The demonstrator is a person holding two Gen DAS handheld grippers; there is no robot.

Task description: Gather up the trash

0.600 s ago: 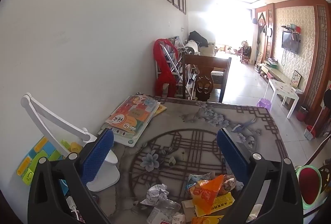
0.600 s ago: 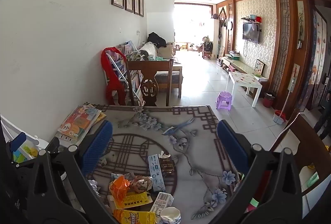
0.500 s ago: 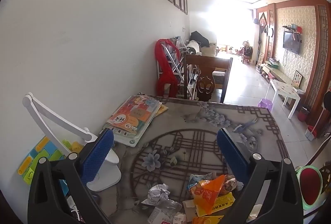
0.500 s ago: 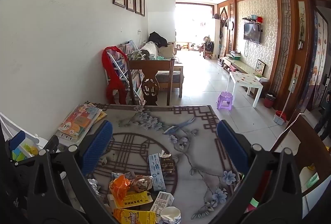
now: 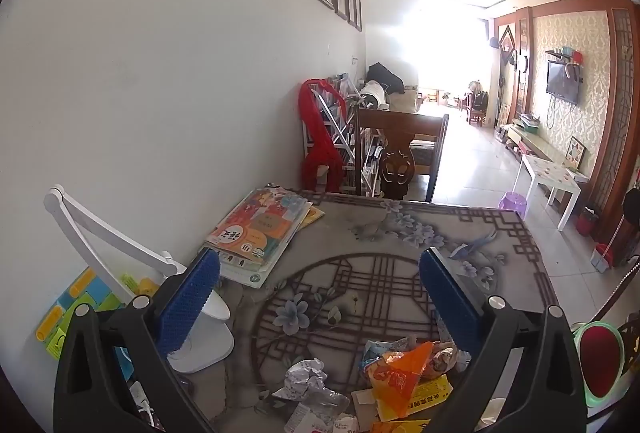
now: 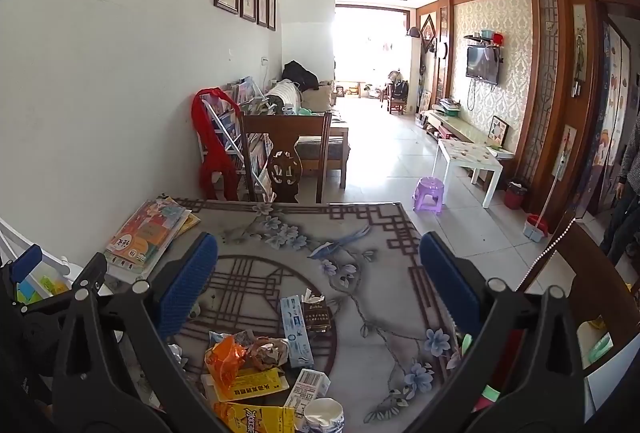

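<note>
Trash lies heaped on the near part of a flower-patterned table point(image 6: 360, 233): an orange wrapper point(image 6: 224, 359), a yellow carton point(image 6: 256, 387), a blue-and-white tube box point(image 6: 295, 331), a dark cigarette pack point(image 6: 316, 315), a small white carton point(image 6: 308, 389) and a paper cup point(image 6: 324, 417). The left wrist view shows the orange wrapper point(image 5: 394, 373) and a crumpled foil ball point(image 5: 304, 379). My left gripper point(image 5: 320, 277) hovers open above the pile, nothing between its blue pads. My right gripper point(image 6: 318, 259) is open too, over the same heap, holding nothing.
A stack of books point(image 5: 260, 229) lies at the table's far left by the wall. A white desk lamp point(image 5: 120, 265) stands at the left with coloured blocks point(image 5: 76, 309) behind it. A wooden chair point(image 6: 286, 157) stands at the far edge. A person point(image 6: 624, 201) stands at the right.
Both views have shifted very slightly; the trash and both grippers stand as before.
</note>
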